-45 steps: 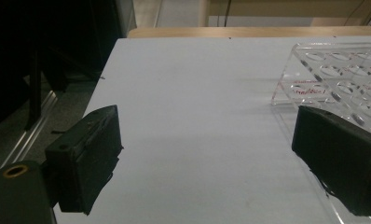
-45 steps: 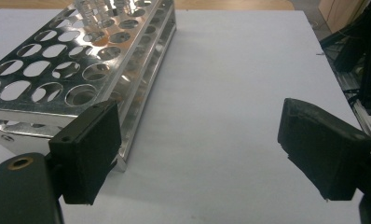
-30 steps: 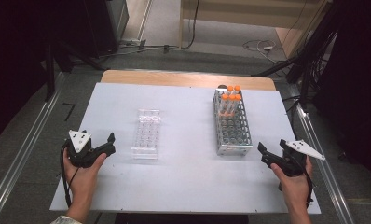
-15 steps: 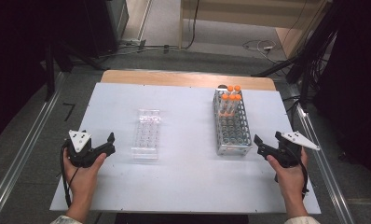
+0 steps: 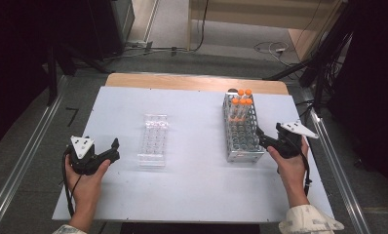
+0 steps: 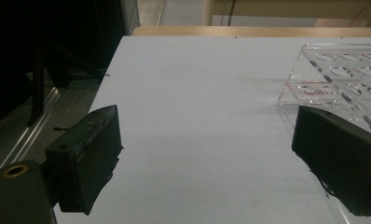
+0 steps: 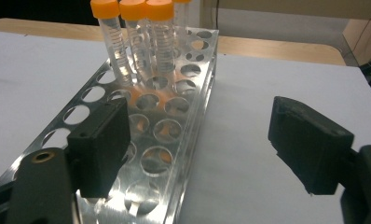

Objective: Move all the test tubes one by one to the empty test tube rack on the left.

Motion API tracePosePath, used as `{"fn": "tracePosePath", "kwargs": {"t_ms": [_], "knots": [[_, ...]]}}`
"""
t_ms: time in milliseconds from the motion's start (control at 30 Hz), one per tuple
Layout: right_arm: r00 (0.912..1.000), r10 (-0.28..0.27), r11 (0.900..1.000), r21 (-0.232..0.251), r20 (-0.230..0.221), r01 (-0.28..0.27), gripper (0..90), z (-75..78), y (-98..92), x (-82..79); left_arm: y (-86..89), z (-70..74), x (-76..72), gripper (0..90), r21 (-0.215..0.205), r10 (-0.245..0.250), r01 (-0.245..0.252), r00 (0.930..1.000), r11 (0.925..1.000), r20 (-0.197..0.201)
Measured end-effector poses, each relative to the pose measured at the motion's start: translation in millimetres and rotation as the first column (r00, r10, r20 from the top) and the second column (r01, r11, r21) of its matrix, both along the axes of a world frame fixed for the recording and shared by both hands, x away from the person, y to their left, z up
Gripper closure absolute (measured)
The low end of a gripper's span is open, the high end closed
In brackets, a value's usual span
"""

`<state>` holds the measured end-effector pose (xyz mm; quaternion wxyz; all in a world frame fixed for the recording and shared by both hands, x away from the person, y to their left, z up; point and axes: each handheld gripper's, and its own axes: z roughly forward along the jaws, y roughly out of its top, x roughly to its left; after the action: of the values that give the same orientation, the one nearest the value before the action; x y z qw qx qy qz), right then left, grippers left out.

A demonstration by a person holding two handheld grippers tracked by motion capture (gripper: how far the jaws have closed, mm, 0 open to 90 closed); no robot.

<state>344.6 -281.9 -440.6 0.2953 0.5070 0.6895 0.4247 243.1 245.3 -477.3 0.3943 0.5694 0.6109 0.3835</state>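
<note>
The left gripper (image 5: 115,149) sits low at the table's (image 5: 192,195) near-left, its jaws spread wide with nothing between them but bare white tabletop. Just ahead and to its right lies a clear rack (image 5: 153,140), apart from the jaws; in the left gripper view the right jaw hides the rack's near corner and the frame edge cuts off its far side, and some red marks on its wall are too small to read. Farther right, the right gripper (image 5: 259,137) has its jaws also spread wide and empty, its tips just beside the near right edge of a metal rack (image 5: 241,141). In the right gripper view the left jaw overlaps the rack's near holes, so whether it touches the metal is unclear. Ahead of that gripper, at the rack's far end, stand orange-capped tubes (image 7: 132,39); the frame top crops one cap, and the rear tubes overlap, so their count is unsure.
</note>
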Motion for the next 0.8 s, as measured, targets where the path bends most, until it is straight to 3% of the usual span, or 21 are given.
{"fn": "tracePosePath", "kwargs": {"t_ms": [233, 333, 633, 800], "knots": [[0.9996, 0.028, 0.999, -0.034, -0.005, -0.028, 26.6, -2.5, 12.9, 22.5, -0.6, -0.2, 0.8, 9.0, -0.002, -0.004, 0.004, 1.0, 1.0, 0.0], [0.9992, 0.037, 0.999, -0.02, -0.015, -0.037, 29.8, -1.1, 14.5, 30.7, -0.9, -0.8, 1.3, 9.0, -0.001, -0.005, 0.005, 1.0, 1.0, -0.006], [0.9979, 0.065, 0.997, -0.038, -0.008, -0.065, 37.6, 2.1, 22.0, 51.9, -1.8, -1.0, 2.1, 9.0, 0.0, -0.008, 0.008, 1.0, 1.0, -0.005], [0.996, 0.081, 0.996, -0.038, -0.038, -0.083, 45.8, -3.6, 26.5, 62.2, -1.8, -1.2, 2.4, 9.0, -0.002, -0.01, 0.01, 0.9999, 0.9999, -0.007]]}}
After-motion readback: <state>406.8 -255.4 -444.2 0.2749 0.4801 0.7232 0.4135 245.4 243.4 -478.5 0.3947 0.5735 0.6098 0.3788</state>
